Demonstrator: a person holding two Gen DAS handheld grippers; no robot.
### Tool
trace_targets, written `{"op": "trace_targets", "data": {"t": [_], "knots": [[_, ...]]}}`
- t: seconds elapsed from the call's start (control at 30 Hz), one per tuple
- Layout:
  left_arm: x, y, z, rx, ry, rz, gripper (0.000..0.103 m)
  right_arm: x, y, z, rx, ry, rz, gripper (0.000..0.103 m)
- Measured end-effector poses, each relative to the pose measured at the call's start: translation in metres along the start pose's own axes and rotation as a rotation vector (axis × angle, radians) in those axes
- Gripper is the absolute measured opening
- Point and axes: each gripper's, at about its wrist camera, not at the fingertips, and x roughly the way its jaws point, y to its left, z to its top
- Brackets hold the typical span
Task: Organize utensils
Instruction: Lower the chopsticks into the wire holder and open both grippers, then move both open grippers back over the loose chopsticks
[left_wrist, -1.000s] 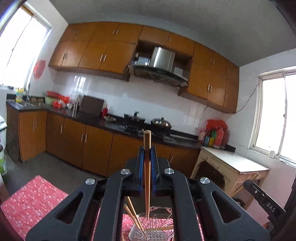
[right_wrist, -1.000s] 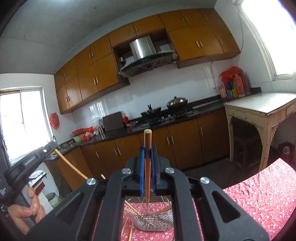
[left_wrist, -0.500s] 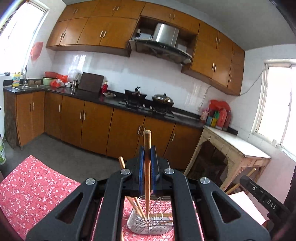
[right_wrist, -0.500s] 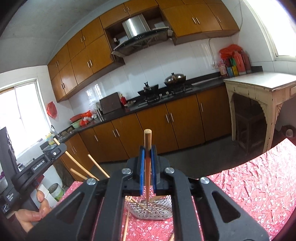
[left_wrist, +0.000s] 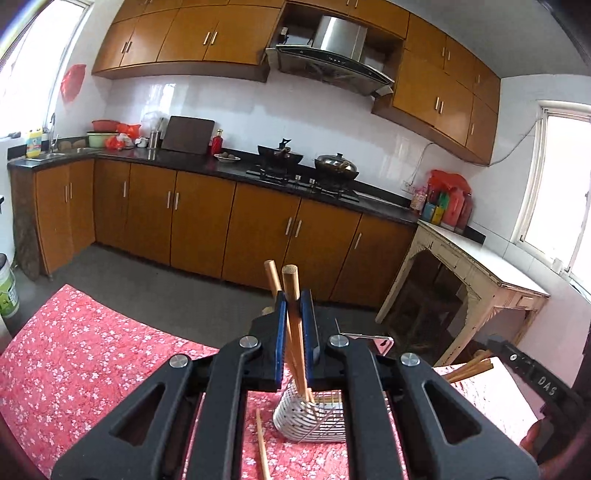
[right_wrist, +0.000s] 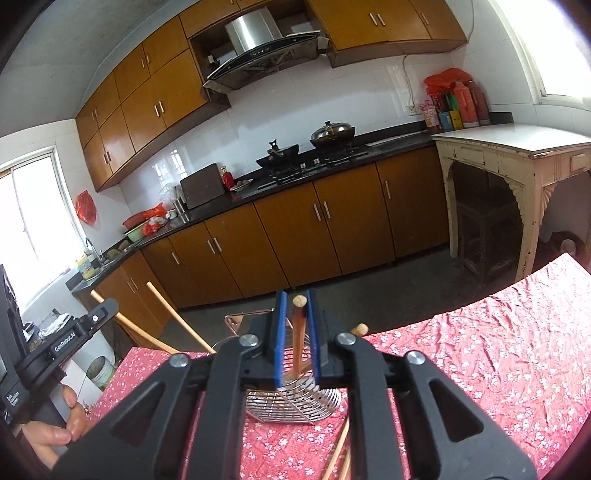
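A metal wire utensil basket (left_wrist: 312, 419) stands on the red floral tablecloth (left_wrist: 74, 350); it also shows in the right wrist view (right_wrist: 295, 402). My left gripper (left_wrist: 294, 299) has its jaws slightly apart around a wooden chopstick (left_wrist: 293, 321) that leans with its tip in the basket. My right gripper (right_wrist: 294, 301) has its jaws slightly apart; a blurred wooden chopstick (right_wrist: 298, 332) drops between them into the basket. Other chopsticks stand in the basket. Loose chopsticks lie on the cloth (left_wrist: 262, 446) and in the right wrist view (right_wrist: 338, 454).
The cloth-covered table's far edge (right_wrist: 461, 314) is just behind the basket. Beyond are brown kitchen cabinets (left_wrist: 221, 229), a stove with pots (left_wrist: 306, 166) and a white side table (left_wrist: 476, 273). The other gripper shows at each view's edge (right_wrist: 55, 347).
Both grippers tilted down toward the basket. Both jaws opened a little; the chopsticks slipped down and lean, no longer clamped upright.
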Motion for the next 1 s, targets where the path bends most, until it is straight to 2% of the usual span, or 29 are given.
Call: {"op": "trace_targets", "data": {"t": [0.13,0.23,0.27,0.43,0.57,0.67,0.8,0.9,1.0], "knots": [[-0.010,0.005,0.002,-0.001,-0.009,0.006,0.010,-0.016,0.001,0.002,-0.016,-0.034,-0.024,0.027],[-0.022,0.009,0.005,-0.004,-0.032,0.019,0.026,-0.032,0.001,0.001,-0.029,-0.066,-0.038,0.032],[-0.024,0.009,0.006,-0.006,-0.037,0.021,0.028,-0.037,0.001,0.001,-0.031,-0.073,-0.040,0.034],[-0.046,0.018,0.006,-0.008,-0.060,0.027,0.028,-0.067,0.002,-0.008,-0.047,-0.102,-0.048,0.035],[-0.062,0.030,-0.003,-0.009,-0.064,0.031,0.029,-0.088,-0.003,-0.027,-0.063,-0.095,-0.057,0.035],[-0.072,0.042,-0.018,0.003,-0.050,0.047,0.029,-0.096,-0.011,-0.049,-0.068,-0.063,-0.067,0.035],[-0.074,0.057,-0.049,0.021,0.003,0.073,0.031,-0.087,-0.023,-0.085,-0.087,0.015,-0.112,0.035],[-0.066,0.064,-0.075,0.050,0.059,0.106,0.032,-0.068,-0.035,-0.115,-0.082,0.100,-0.147,0.035],[-0.051,0.072,-0.106,0.060,0.152,0.115,0.033,-0.044,-0.044,-0.145,-0.070,0.196,-0.166,0.035]]}}
